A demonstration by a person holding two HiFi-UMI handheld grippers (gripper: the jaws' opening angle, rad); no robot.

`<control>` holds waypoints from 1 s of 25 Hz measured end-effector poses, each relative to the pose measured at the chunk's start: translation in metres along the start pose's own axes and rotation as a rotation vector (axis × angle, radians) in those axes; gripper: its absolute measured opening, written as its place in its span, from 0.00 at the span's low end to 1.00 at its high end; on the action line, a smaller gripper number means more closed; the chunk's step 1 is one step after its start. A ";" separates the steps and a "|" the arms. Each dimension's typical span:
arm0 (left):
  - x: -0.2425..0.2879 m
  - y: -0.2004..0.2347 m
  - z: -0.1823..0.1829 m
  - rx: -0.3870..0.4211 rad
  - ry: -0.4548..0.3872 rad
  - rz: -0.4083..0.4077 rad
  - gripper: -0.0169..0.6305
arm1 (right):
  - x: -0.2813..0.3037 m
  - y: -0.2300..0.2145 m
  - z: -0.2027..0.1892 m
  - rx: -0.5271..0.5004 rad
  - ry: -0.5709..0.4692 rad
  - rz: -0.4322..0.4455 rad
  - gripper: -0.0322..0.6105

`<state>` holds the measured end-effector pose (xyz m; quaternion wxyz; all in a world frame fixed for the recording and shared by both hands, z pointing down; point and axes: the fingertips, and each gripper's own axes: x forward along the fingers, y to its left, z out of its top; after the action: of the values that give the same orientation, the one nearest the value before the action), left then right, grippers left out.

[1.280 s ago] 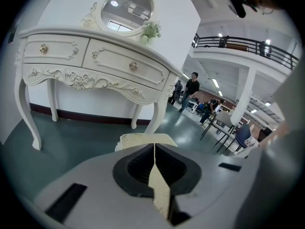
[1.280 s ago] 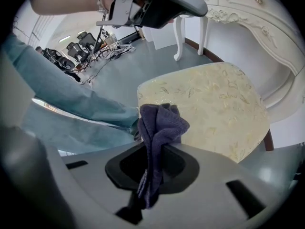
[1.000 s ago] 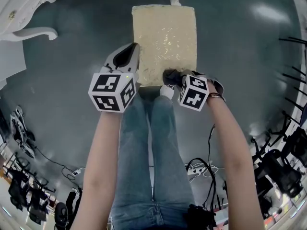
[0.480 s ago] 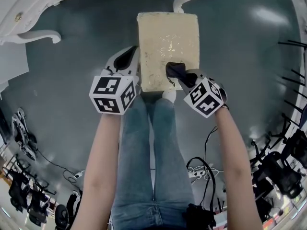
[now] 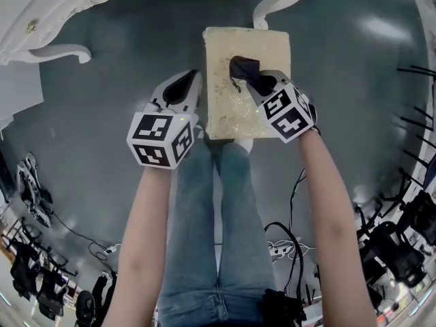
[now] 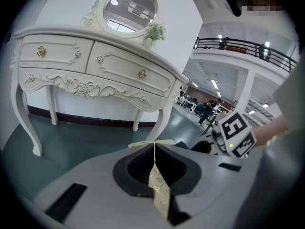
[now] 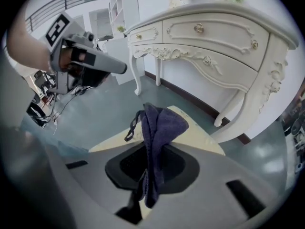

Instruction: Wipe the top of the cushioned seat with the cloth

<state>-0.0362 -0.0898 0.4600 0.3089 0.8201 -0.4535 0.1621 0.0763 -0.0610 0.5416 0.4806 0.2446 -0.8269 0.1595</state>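
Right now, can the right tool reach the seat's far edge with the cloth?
Probably yes: the right tool holds the cloth on the cushioned seat, nothing between it and the far edge.

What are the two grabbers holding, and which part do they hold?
The right gripper pinches the purple cloth by a bunched fold. The left gripper pinches the cushioned seat by its thin left edge.
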 end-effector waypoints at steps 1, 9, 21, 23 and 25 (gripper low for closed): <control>0.001 0.002 0.002 -0.004 -0.004 -0.003 0.03 | 0.004 -0.007 0.005 0.010 -0.013 -0.017 0.11; 0.009 0.009 0.004 -0.009 0.001 -0.017 0.03 | 0.021 -0.067 0.036 -0.047 -0.034 -0.161 0.11; 0.018 0.016 0.006 0.027 0.005 -0.037 0.03 | 0.052 -0.122 0.053 -0.121 0.058 -0.271 0.11; 0.018 0.018 0.006 0.025 0.003 -0.044 0.03 | 0.059 -0.122 0.050 -0.148 0.094 -0.250 0.11; 0.018 0.020 0.004 0.022 0.005 -0.047 0.03 | 0.066 -0.121 0.046 -0.160 0.130 -0.228 0.11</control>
<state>-0.0432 -0.1121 0.4736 0.3047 0.8336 -0.4313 0.1620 0.0828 -0.2006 0.5798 0.5659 0.2870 -0.7711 0.0531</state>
